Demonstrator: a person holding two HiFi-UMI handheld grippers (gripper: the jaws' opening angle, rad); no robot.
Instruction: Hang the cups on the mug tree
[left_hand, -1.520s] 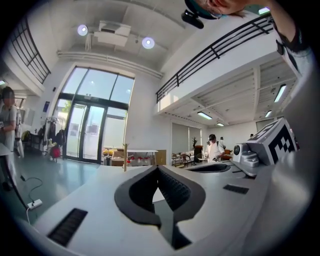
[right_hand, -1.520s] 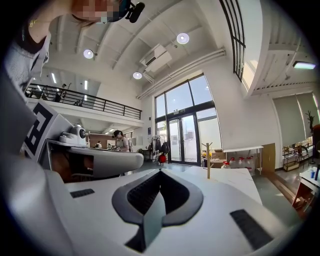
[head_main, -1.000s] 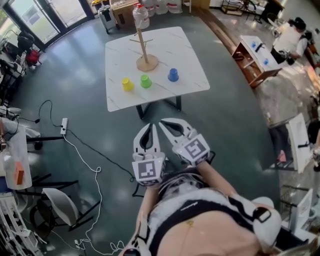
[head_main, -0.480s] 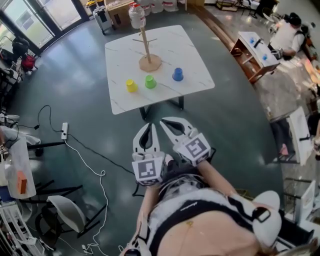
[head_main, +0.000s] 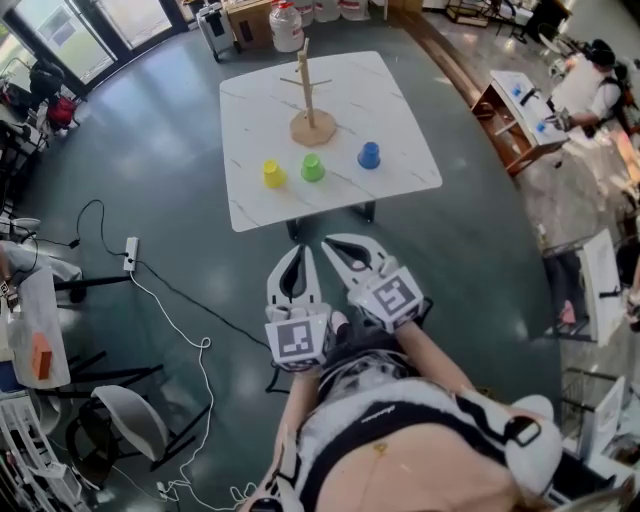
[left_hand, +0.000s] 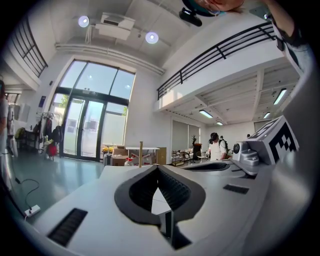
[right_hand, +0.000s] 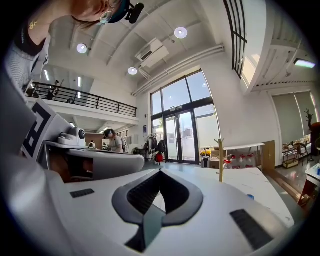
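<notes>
1. Left gripper: the jaws are pressed together at the tips. Nothing sits between them. The left gripper view confirms the closed tips.
2. Right gripper: the jaws are pressed together at the tips and hold nothing. The right gripper view shows the same.
3. Both grippers sit side by side, just apart, over the grey floor. Neither touches any task item.
4. White marble table: it stands ahead of both pairs of jaw tips, well apart from them.
5. Mug tree: it stands upright on its wooden base on the table, ahead of the jaws and beyond the cups. No cup hangs on its pegs. It shows ahead of the left jaws, slightly left of their tips, and ahead and right of the right jaws.
6. Yellow cup: upside down on the table, ahead and slightly left of the left jaws.
7. Green cup: upside down, just right of the yellow cup and almost straight ahead of both jaw pairs.
8. Blue cup: upside down, ahead and right of the right jaws, apart from the green cup.
9. All three cups stand between the jaws and the mug tree base, nearer the base.
</notes>
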